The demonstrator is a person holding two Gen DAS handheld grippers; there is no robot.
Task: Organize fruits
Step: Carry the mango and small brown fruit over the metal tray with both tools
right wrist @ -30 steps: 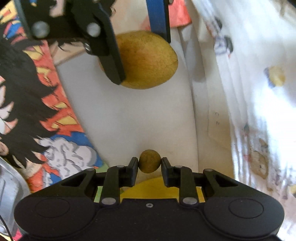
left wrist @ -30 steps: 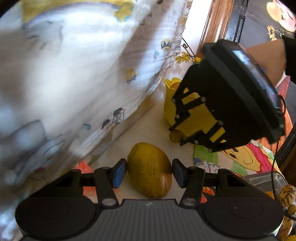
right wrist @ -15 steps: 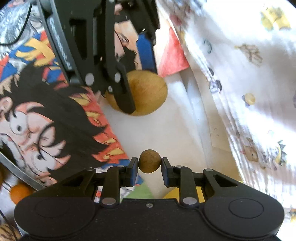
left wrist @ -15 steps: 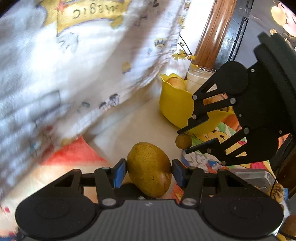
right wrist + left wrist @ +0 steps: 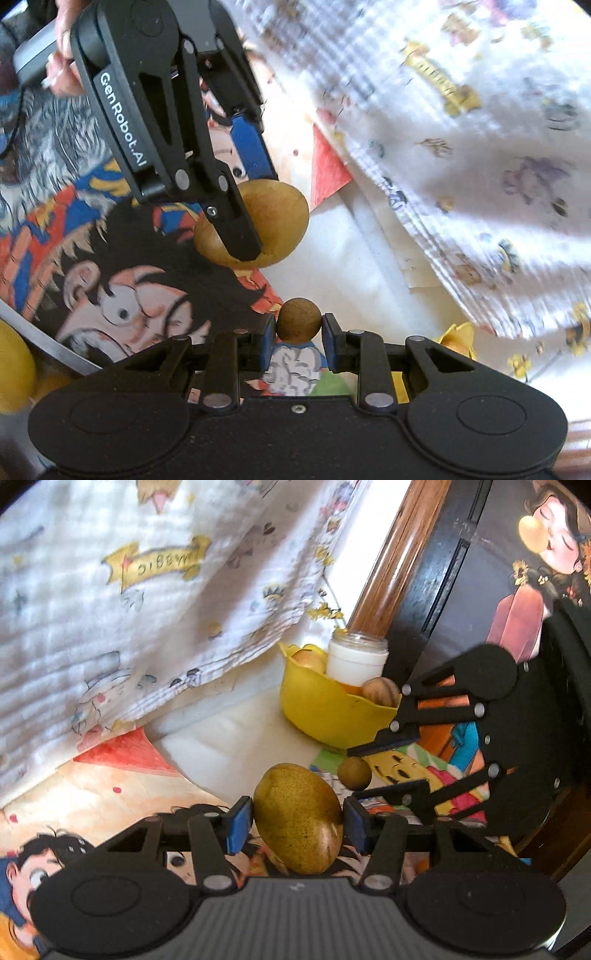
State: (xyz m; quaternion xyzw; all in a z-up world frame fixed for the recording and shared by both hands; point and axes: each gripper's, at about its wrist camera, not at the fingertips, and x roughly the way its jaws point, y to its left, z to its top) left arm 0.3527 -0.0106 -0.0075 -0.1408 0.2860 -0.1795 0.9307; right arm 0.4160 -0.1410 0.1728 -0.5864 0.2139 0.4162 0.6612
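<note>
A large yellow-brown pear (image 5: 295, 812) hangs above the cartoon-printed mat (image 5: 110, 805), with my left gripper (image 5: 297, 825) shut on it between blue pads. To its right, my right gripper (image 5: 352, 774) is shut on a small round brown fruit (image 5: 354, 773). In the right wrist view the same small fruit (image 5: 299, 320) sits between my right gripper's (image 5: 298, 332) pads. The left gripper (image 5: 255, 206) crosses from the upper left with the pear (image 5: 280, 221). A yellow bowl (image 5: 325, 709) holding fruits stands behind, at the back.
A white jar (image 5: 356, 659) with yellow flowers stands against the bowl. A printed white cloth (image 5: 129, 609) hangs along the left. A wooden post (image 5: 391, 554) rises behind. A metal tray rim (image 5: 48, 347) with yellow fruit (image 5: 11, 369) shows at lower left. A hand (image 5: 61, 48) holds the left gripper.
Both grippers have risen and drawn back from the yellow bowl, over the cartoon mat. The right gripper has rolled. Each still holds its fruit.
</note>
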